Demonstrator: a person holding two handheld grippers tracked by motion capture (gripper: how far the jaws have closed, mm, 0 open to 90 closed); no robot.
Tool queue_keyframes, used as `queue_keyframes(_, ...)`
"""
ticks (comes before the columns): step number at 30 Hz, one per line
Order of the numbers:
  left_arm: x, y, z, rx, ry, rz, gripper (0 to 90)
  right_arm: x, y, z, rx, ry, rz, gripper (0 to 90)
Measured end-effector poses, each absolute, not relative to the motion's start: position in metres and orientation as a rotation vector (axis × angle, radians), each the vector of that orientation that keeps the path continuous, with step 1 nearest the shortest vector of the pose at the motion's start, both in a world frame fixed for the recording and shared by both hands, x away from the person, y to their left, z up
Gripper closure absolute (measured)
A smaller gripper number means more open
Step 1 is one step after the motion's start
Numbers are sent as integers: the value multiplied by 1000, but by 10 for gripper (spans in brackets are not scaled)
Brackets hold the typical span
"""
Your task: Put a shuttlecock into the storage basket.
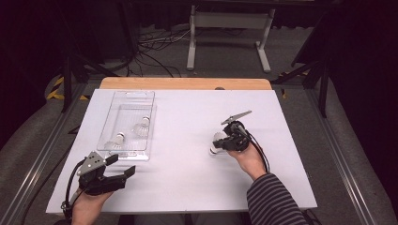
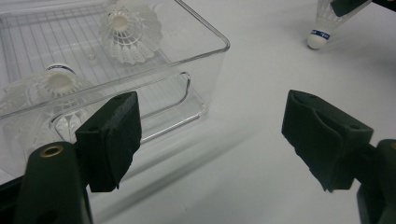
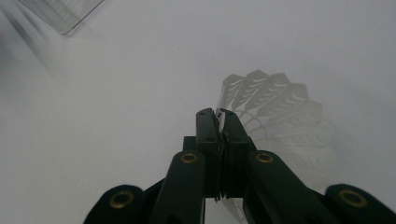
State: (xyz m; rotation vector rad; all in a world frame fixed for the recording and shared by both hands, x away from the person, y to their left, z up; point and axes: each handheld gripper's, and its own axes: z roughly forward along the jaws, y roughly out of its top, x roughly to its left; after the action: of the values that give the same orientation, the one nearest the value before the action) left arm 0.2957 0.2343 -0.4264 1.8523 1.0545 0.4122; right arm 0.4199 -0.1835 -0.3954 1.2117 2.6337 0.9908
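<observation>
Your left gripper [image 1: 123, 165] sits nearest you, just short of the tray's [image 1: 106, 123] near edge, jaws spread wide with nothing between them. In the left gripper view the two pads [image 2: 112, 140] stand well apart over bare tabletop, the tray's front wall just beyond the left pad.

Your right gripper [image 1: 219, 144] is well to the right of the tray, about level with its near end. Jaws are pinched on the skirt of a shuttlecock [image 1: 216, 143]; in the right gripper view they sit almost flat together with the thin feather rim [image 3: 261, 100] clamped between and fanning out past the tips. The cork points toward you and to the left, low over the table [image 1: 187, 187]; can't tell if it touches. In the left gripper view the same shuttlecock [image 2: 322, 25] hangs cork down, blue band showing.

Inside the tray: one shuttlecock [image 1: 116, 141] at the near end, a second shuttlecock [image 1: 141, 126] a bit farther in and toward the right wall. Both lie apart from each other. The far half of the tray holds nothing else visible.
</observation>
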Motion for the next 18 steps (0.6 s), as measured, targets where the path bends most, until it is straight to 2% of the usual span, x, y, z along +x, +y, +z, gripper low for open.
queue_keyframes(18, 295, 233, -426, 1856, 1055, 416, 209, 408, -185, -384, 1119, 2635, 1035, 887)
